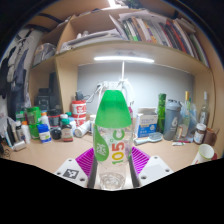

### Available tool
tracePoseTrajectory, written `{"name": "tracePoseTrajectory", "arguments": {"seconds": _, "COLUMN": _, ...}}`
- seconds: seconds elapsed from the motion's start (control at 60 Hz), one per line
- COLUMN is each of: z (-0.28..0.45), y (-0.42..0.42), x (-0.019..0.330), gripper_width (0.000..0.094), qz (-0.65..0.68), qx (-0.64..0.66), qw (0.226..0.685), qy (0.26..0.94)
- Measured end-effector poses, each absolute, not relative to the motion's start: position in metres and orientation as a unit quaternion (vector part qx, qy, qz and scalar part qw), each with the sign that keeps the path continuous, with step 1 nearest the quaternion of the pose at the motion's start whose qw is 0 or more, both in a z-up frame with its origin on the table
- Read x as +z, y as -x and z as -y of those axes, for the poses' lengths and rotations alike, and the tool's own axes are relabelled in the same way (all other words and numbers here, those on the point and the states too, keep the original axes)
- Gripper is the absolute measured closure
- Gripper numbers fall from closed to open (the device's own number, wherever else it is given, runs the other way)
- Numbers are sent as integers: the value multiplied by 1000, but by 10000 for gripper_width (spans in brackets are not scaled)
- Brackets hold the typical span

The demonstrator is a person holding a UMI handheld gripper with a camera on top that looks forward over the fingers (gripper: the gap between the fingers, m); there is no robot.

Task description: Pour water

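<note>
I've got the green bottle (111, 135) clamped upright in my hand-held gripper (112, 172), lifted off the table (165, 152) so nothing spills before I tip it

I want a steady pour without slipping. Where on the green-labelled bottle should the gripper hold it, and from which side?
Hold the bottle at its straight labelled mid-body, coming in level from the near side. It stands upright between the hand-held gripper pads, as now. The body is widest and parallel-sided there; the top tapers, so a higher grip would probably slip.
</note>
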State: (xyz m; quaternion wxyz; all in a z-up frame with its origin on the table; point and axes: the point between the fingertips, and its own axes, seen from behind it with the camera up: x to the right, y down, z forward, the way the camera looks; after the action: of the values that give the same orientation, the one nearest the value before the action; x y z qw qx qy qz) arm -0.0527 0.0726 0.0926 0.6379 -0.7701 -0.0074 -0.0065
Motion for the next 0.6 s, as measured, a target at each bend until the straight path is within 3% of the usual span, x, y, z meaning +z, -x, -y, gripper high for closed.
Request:
{"name": "tracePoseTrajectory", "arguments": {"seconds": 0.1, "z": -80, "y": 49, "x": 91, "gripper_width": 510, "qz": -4, "qx": -22, "qw": 643, "qy": 766}}
{"name": "tracePoseTrajectory", "arguments": {"seconds": 0.283, "z": -85, "y": 50, "x": 90, "gripper_width": 541, "qz": -16, "qx": 28, "qw": 602, "qy": 798}}
{"name": "tracePoseTrajectory", "arguments": {"seconds": 0.45, "z": -77, "y": 11, "x": 166, "gripper_width": 542, "qz": -160, "qx": 185, "qw": 593, "qy": 767}}
{"name": "tracePoseTrajectory", "arguments": {"seconds": 0.6, "z": -67, "y": -58, "x": 194, "gripper_width": 543, "qz": -384, "qx": 378, "qw": 511, "qy": 670}}
